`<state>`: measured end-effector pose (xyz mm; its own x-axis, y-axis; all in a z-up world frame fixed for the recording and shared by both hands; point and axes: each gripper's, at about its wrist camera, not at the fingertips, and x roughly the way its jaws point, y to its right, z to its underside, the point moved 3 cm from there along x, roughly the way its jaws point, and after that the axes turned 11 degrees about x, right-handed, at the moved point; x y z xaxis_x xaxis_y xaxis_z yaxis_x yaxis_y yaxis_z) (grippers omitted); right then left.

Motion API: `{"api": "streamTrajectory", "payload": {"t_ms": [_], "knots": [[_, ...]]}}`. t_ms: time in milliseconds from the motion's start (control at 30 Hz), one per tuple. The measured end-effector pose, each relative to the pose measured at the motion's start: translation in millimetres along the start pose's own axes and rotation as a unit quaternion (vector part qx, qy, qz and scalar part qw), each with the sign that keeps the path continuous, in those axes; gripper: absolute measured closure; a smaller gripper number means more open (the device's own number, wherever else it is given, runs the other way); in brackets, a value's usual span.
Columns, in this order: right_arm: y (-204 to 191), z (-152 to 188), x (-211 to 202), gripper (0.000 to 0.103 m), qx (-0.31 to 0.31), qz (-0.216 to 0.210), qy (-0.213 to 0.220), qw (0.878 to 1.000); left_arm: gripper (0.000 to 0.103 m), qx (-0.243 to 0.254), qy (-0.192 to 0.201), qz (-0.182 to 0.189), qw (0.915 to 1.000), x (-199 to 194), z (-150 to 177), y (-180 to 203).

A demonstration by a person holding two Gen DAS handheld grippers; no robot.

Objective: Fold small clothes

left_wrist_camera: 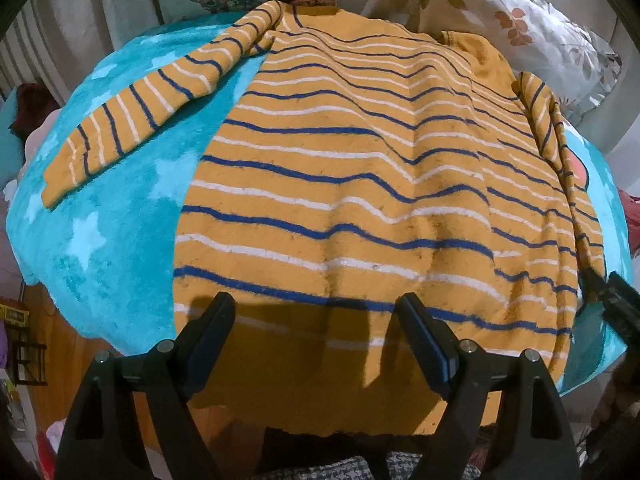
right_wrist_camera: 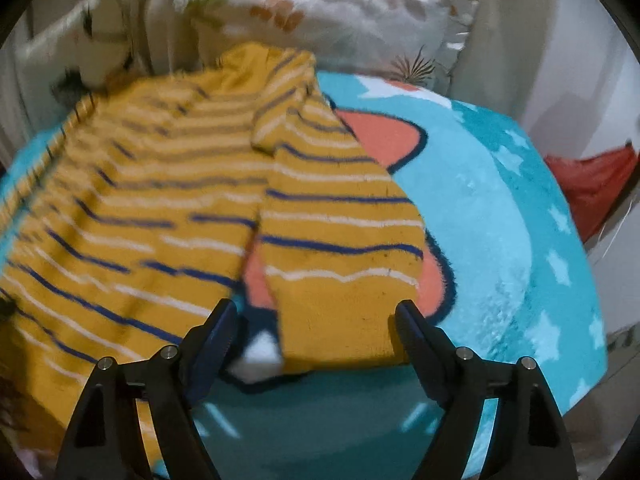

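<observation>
A small mustard-yellow sweater (left_wrist_camera: 340,184) with blue and white stripes lies flat on a turquoise star-print blanket (left_wrist_camera: 120,240). Its left sleeve (left_wrist_camera: 136,116) stretches out to the left. Its right sleeve (right_wrist_camera: 340,232) lies down the right side of the body; in the left wrist view it shows as a narrow fold (left_wrist_camera: 560,168). My left gripper (left_wrist_camera: 316,312) is open and empty over the sweater's hem. My right gripper (right_wrist_camera: 316,316) is open, its fingers either side of the right sleeve's cuff. It also shows at the right edge of the left wrist view (left_wrist_camera: 612,296).
Floral pillows (left_wrist_camera: 540,28) and a curtain (left_wrist_camera: 80,12) lie beyond the blanket's far edge. The blanket bears an orange patch (right_wrist_camera: 380,136) beside the sleeve. A red cloth (right_wrist_camera: 592,184) sits off the right side. A wooden floor (left_wrist_camera: 60,340) lies below left.
</observation>
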<state>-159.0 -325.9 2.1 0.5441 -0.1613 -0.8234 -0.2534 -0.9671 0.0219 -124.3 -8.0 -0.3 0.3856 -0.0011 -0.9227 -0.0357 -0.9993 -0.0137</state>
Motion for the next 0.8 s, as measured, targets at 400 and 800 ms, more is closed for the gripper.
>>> {"api": "streamTrajectory", "payload": {"t_ms": [400,800], "knots": [[97.7,-89.8,-6.4,0.095,0.128,0.005,0.021,0.992,0.020,-0.048,0.045,-0.022,0.9976,-29.6,-25.7,-76.1],[78.1,-69.2,-6.8,0.051,0.202,-0.043,-0.026,0.978,0.020,-0.079,0.005,0.023,0.9966,13.2,-32.4,-127.3]]}}
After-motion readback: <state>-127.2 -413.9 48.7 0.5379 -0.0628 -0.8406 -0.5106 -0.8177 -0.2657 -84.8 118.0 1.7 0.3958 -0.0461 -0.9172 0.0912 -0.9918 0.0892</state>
